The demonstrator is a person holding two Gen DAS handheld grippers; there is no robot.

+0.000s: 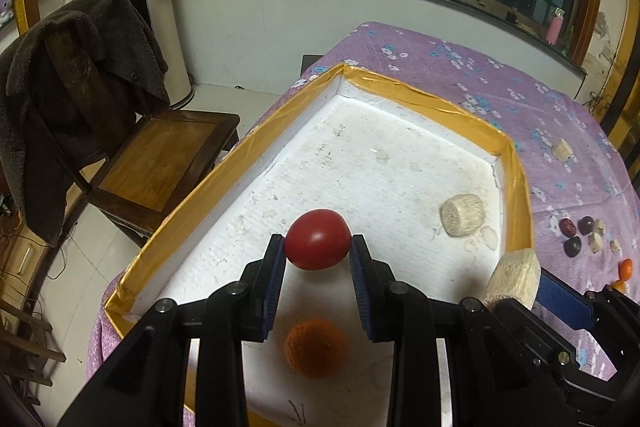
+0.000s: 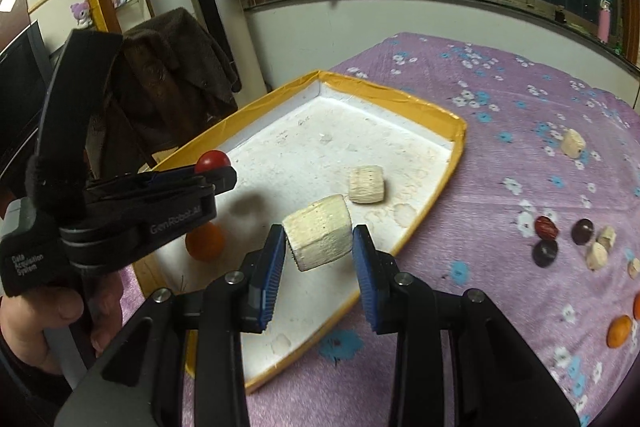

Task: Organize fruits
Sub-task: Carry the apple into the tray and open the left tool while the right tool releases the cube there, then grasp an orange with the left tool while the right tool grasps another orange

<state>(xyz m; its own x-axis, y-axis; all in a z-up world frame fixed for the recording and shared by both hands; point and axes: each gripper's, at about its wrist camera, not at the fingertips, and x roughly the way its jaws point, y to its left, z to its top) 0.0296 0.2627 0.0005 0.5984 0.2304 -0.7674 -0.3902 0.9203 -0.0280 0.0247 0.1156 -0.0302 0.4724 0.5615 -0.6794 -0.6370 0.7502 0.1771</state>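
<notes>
Item: left gripper [image 1: 318,247], pads clamped on a red tomato [image 1: 317,245], carried above the white floor of the yellow-rimmed tray [image 1: 404,83].

Item: right gripper [image 2: 320,247], pads clamped on a pale cut chunk [image 2: 319,231], possibly sugarcane or similar; the texture was too soft in both views to be sure. It hung over the tray's near right edge.

Item: already in the tray: an orange fruit [image 1: 316,347] below the left gripper, and a second pale chunk [image 1: 463,214] toward the right wall.

Item: outside, on the purple flowered cloth [image 2: 500,155]: dark round fruits [image 2: 544,253], small pale pieces [image 2: 596,255], one lone pale piece [image 2: 573,143] farther off, and an orange fruit [image 2: 618,331] near the edge of view.

Handling note, as judgement: both loads looked ready for setting down. The tomato would go best lowered close to the floor, clear of the orange fruit, since it could roll. The chunk would suit a spot beside its like, flat face down. The two grippers were near each other, so releasing one at a time seemed wiser.
</notes>
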